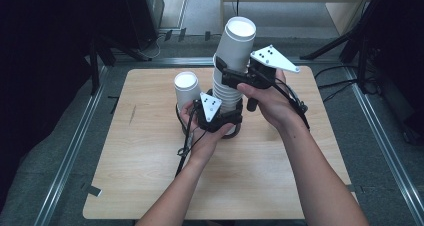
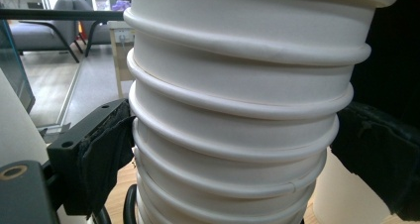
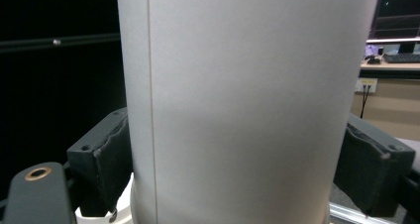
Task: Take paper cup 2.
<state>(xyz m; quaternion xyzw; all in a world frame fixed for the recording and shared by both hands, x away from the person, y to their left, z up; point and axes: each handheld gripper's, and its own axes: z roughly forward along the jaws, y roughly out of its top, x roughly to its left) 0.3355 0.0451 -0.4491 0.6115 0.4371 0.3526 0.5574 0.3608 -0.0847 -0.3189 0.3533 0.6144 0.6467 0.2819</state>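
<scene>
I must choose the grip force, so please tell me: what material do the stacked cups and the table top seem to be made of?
The stacked cups look like white matt paper: rolled rims, and a straight glued side seam on the top cup. The table top looks like pale wood or a wood-pattern laminate, smooth, with faint grain; which one I cannot tell.

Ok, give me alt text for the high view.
Two hands grip a tall stack of white cups on a wooden table: the right gripper clamps the top cup, the left gripper holds the stack's base. A single cup stands beside it.
</scene>
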